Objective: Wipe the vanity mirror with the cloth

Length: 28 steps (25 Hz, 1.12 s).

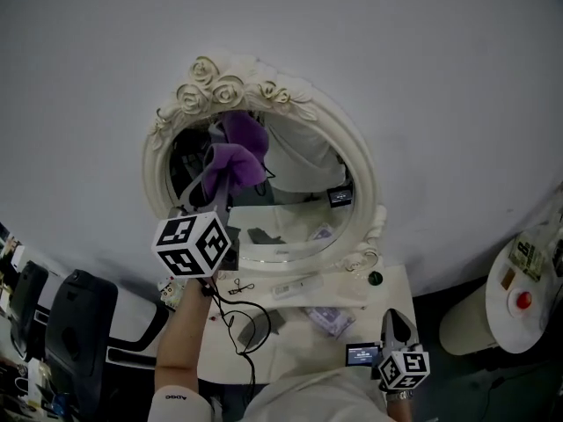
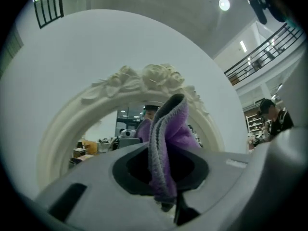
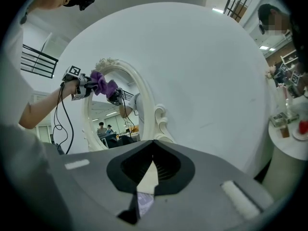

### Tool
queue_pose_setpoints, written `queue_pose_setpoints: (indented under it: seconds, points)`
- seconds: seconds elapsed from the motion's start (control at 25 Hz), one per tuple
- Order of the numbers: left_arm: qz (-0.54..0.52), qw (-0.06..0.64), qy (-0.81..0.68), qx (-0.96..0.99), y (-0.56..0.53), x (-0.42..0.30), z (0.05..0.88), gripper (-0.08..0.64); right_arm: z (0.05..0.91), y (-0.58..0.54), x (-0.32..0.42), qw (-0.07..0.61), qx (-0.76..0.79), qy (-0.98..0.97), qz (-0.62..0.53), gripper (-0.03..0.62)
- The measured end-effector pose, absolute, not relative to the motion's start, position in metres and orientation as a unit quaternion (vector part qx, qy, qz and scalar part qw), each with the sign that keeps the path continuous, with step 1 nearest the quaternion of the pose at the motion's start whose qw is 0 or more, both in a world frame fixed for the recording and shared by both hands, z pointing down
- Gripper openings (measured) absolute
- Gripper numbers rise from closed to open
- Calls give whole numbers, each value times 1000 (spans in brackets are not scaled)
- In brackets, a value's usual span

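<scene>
- Where the head view looks down, a plain pale wall (image 1: pixel 396 77) fills most of the picture.
- White vanity table (image 1: pixel 387 284) stands against it, with small clutter and a black cable (image 1: pixel 242 319) on top.
- Vanity mirror (image 1: pixel 290 192): oval glass, upright on the table, in a cream frame with moulded roses at the crown.
- Cloth (image 1: pixel 230 167): purple, bunched, pressed to the upper left of the glass. Its reflection sits just above it.
- Left gripper (image 1: pixel 209 196): raised to the mirror, jaws clamped on the cloth.
- Right gripper (image 1: pixel 396 322): low over the table's right front corner, jaws closed tip to tip with nothing between them.
- Left gripper view only: the cloth has a grey ribbed edge and folds upward out of the jaws in front of the rose crown.
- Right gripper view only: side-on look at the cloth meeting the glass, with the cable hanging below the left gripper.
</scene>
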<state>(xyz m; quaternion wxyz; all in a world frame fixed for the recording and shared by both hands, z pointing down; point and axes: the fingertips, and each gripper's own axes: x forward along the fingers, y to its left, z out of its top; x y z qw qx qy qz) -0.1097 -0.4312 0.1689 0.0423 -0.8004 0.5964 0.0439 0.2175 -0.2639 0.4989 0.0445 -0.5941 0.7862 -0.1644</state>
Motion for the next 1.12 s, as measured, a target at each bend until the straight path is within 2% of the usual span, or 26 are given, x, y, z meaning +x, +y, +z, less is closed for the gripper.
queue_pose_setpoints:
  seconds: [0.24,0.48,0.8,1.12]
  points:
    - [44,13,517,-855,-445,-8,201,58,499,-237,245,47,-632,757,-161,8]
    - [52,-24,499,-865,-475,51,222,60,506,-205,283,51,-680,711,-171,8]
    - [47,-2,508,-860,-484,53,220,60,514,-190,316,54,-709,679,-181,8]
    - [33,14,543,-839,-477,-8,214,63,509,-219,281,46,-668,723,-170,8]
